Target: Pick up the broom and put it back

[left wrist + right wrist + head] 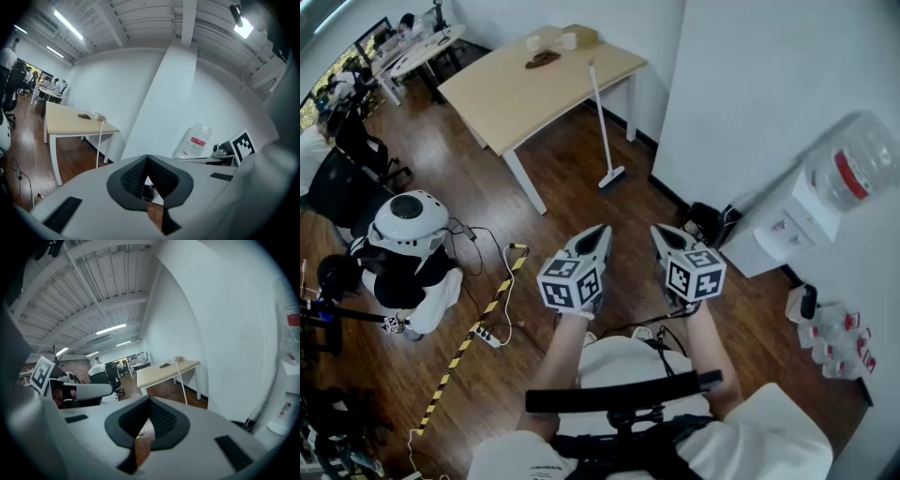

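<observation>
1. My left gripper [602, 229] has its jaws pressed together on nothing.
2. My right gripper [657, 229] is likewise closed and empty.
3. The broom [603, 122] leans against the table [497, 89] edge, well apart from both grippers.

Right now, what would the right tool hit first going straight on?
Probably the wooden floor, short of the broom leaning on the table: the right tool tilts slightly down and nothing stands nearer. Depth unclear.
</observation>
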The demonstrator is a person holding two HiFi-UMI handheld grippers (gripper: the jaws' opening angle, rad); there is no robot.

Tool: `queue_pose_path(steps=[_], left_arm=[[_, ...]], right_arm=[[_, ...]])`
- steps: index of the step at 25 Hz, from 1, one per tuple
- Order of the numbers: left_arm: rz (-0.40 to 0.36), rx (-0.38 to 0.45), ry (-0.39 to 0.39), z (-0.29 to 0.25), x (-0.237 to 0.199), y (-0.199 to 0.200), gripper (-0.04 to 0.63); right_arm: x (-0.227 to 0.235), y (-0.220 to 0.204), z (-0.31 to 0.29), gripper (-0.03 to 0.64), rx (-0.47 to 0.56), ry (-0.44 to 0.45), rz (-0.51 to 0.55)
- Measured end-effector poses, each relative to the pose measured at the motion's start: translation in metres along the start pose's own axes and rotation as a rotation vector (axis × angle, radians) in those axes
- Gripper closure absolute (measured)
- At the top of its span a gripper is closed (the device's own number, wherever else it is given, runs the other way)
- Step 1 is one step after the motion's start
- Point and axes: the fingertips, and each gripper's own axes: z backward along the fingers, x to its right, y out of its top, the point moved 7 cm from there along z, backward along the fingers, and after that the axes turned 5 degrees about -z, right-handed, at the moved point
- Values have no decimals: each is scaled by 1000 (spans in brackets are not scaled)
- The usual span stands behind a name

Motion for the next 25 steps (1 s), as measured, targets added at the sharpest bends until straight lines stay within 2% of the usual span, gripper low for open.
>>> queue_pose_path(steps=[7,17,25], left_arm=[[9,9,23,-15,15,-2,606],[14,2,64,-57,46,-18,606],[21,13,82,-95,24,-8,606]], right_arm=[[26,4,14,606,2,3,-5],[92,3,32,606,-6,24,-43],[122,18,2,606,-9,34,-50]])
